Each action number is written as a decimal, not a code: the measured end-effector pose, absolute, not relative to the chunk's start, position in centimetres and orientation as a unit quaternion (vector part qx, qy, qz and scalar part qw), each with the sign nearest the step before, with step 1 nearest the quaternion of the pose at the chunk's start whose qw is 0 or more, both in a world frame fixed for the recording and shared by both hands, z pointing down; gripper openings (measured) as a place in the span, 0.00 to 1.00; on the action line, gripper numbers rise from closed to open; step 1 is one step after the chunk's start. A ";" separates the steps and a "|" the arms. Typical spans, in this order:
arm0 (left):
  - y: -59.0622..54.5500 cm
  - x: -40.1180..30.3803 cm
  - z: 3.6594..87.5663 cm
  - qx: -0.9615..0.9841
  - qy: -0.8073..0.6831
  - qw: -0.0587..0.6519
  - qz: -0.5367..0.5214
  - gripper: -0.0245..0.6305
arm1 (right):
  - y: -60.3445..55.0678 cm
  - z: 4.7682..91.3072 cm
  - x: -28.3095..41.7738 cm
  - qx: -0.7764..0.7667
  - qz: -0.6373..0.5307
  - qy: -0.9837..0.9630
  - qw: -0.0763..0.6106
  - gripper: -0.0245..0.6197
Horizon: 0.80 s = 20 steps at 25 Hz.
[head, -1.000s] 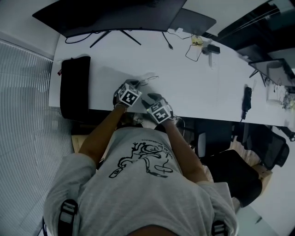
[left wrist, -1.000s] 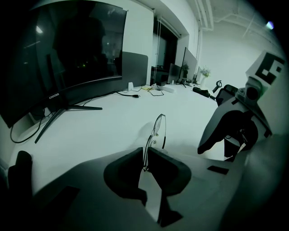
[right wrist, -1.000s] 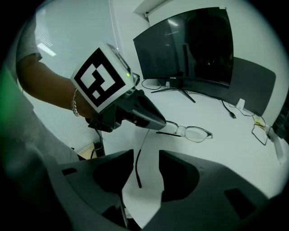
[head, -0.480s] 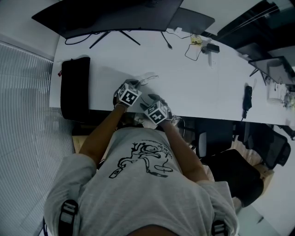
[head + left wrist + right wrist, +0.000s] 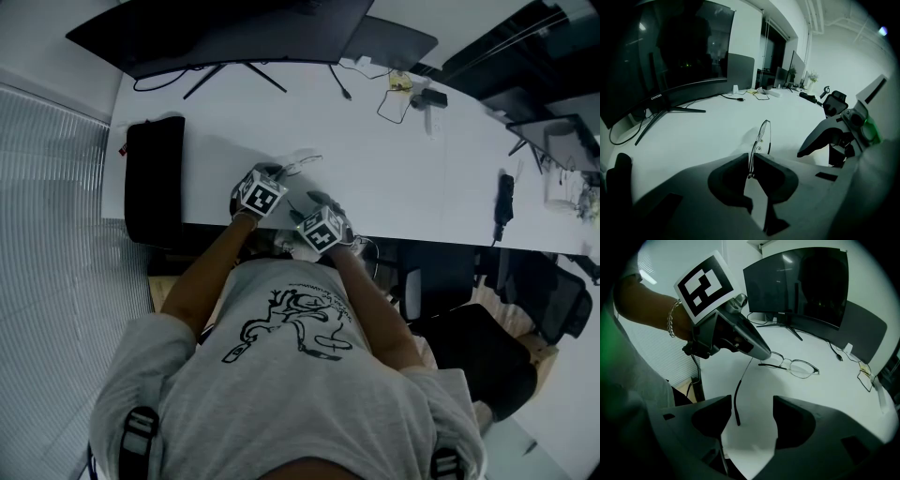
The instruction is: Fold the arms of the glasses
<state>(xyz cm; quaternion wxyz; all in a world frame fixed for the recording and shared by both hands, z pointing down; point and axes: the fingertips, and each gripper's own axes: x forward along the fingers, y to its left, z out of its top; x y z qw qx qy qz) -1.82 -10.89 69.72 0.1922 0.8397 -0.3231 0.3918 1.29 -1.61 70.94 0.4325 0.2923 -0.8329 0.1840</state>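
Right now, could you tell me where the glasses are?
In the head view the glasses sit near the white desk's front edge, left of centre, frame pinched in the left gripper; one arm reaches between the right gripper's opening jaws.

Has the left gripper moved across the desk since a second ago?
No. The left gripper keeps the same gap from the black case, shut on the glasses.

Desk (image 5: 403, 169) was plain white, with a black monitor (image 5: 234, 28) at 12 o'clock and a black bag (image 5: 153, 178) over at 9. The glasses (image 5: 801, 367) had a thin dark frame, clear lenses and black arm tips, and the dark grey left gripper (image 5: 752, 161) wore a cube of black-and-white square markers. Shirt (image 5: 281, 394) was grey with a black line drawing on it.
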 end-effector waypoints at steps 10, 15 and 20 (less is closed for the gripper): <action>-10.7 -1.8 69.6 0.842 -0.320 0.194 0.390 0.11 | -1.7 71.2 1.8 0.298 0.180 -0.828 0.440 0.48; -10.8 -1.7 69.5 0.844 -0.316 0.193 0.387 0.11 | -1.9 71.2 2.2 0.303 0.175 -0.825 0.444 0.48; -10.6 -1.4 69.1 0.845 -0.312 0.197 0.387 0.11 | -2.0 71.1 2.7 0.310 0.178 -0.822 0.445 0.48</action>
